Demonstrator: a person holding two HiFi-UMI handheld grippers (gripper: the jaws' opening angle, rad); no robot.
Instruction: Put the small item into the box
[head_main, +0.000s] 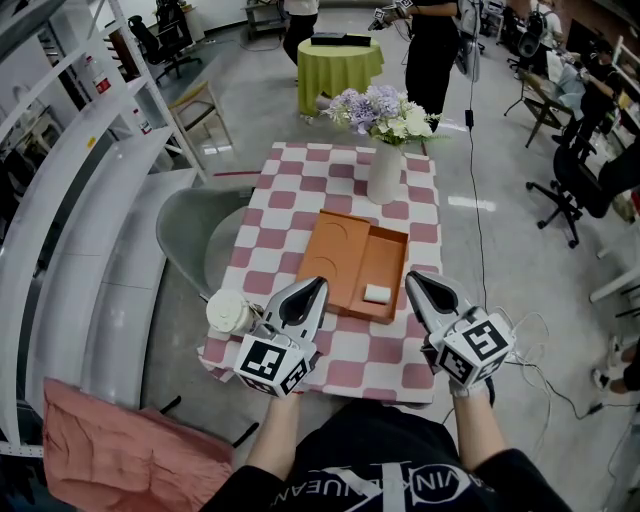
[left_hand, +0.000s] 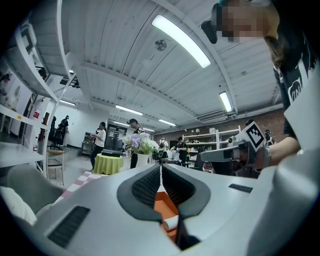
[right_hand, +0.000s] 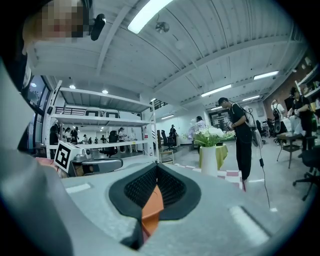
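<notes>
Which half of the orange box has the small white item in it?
The right half: the small white item lies at its near end. The left half shows only a curved mark and holds nothing.

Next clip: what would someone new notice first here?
An orange box lies mid-table on the pink-checked cloth, a small white item in its right compartment. A white vase of flowers stands at the far end. The left gripper and right gripper hover at the near edge, jaws shut and empty.
</notes>
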